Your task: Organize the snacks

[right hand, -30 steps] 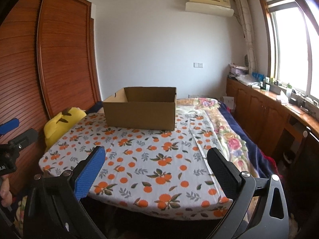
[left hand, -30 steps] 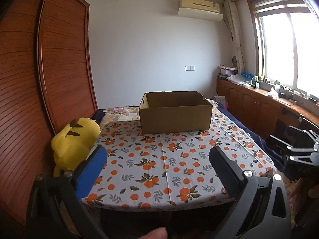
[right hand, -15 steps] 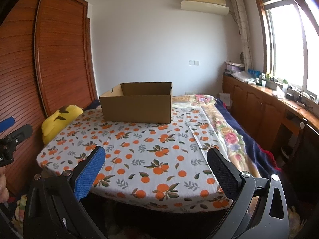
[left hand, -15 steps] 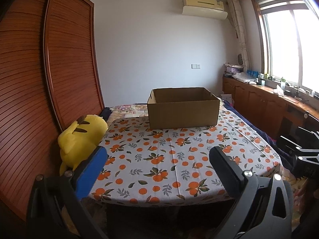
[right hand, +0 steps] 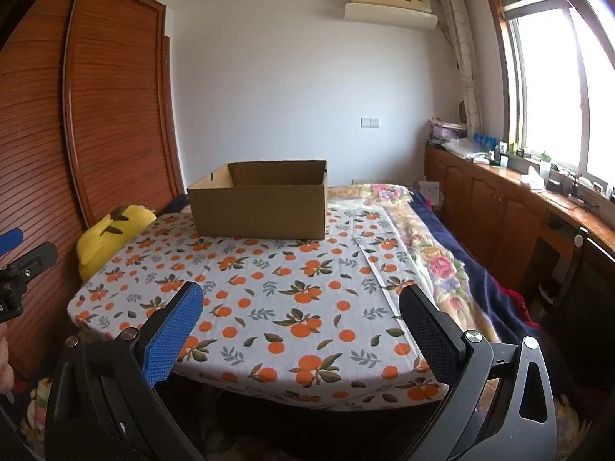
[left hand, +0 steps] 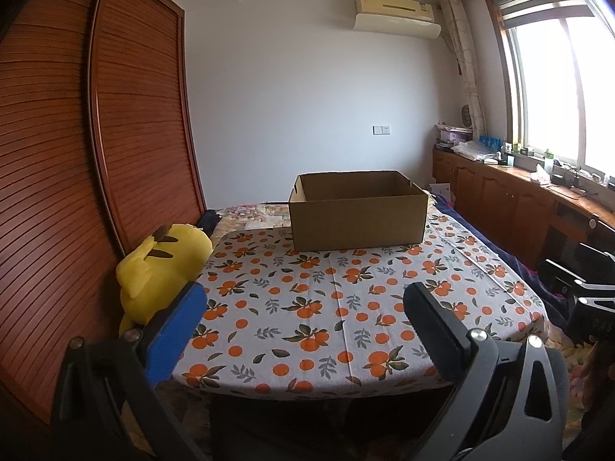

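I've pulled both views back; left gripper [left hand: 303,307] and right gripper [right hand: 300,307] jaws apart, empty, cardboard box [left hand: 357,211] farther off, no snacks visible.

We saw a matt brown cardboard box [left hand: 357,215] resting on a printed cotton-like cloth [left hand: 346,307], soft and unglossed. The wardrobe [left hand: 96,153] was slatted wood with a warm, slightly shiny varnish. The yellow toy [left hand: 161,272] looked plush. On the right gripper [right hand: 300,330], one pad [right hand: 173,338] was blue textured rubber, the frame matt black plastic with bright metal screws.
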### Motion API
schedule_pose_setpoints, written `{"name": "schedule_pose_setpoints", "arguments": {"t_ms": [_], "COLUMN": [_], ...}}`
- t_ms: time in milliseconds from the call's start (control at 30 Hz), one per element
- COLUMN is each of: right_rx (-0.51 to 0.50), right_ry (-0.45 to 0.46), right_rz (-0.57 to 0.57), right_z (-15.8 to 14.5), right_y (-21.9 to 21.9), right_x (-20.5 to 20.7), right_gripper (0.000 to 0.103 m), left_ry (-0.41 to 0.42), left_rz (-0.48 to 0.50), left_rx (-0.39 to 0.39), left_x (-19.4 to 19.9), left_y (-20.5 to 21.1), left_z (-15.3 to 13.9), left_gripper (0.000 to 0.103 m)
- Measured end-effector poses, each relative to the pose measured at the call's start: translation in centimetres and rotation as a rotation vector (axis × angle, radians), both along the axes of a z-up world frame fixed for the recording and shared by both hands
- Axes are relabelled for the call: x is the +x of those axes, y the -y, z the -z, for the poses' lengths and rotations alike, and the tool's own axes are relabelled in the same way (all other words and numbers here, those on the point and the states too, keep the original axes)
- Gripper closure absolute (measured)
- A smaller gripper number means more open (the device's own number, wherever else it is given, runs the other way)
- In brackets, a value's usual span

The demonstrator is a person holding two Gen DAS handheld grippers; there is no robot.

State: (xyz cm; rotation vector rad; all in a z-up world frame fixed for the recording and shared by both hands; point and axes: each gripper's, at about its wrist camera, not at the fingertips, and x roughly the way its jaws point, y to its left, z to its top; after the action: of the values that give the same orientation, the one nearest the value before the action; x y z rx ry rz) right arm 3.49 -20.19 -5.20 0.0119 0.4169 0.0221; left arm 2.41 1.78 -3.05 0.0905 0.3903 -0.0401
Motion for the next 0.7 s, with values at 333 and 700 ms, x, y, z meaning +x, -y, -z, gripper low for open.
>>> {"name": "schedule_pose_setpoints", "arguments": {"t_ms": [333, 700], "right_rx": [-0.004, -0.007], "right_ry": [0.005, 0.008], "right_rz": [0.009, 0.01], "right_z": [-0.23, -0.26], "right_y": [-0.12, -0.09], "right_x": [-0.06, -0.05], "right_gripper": [0.0, 0.0], "left_ry": [-0.001, 0.001], "left_rz": [0.01, 0.013], "left_rx": [-0.008, -0.006], "left_x": [-0.12, -0.24], "left_y": [0.03, 0.22], "left_z": [-0.14, -0.24], "left_gripper": [0.0, 0.0]}}
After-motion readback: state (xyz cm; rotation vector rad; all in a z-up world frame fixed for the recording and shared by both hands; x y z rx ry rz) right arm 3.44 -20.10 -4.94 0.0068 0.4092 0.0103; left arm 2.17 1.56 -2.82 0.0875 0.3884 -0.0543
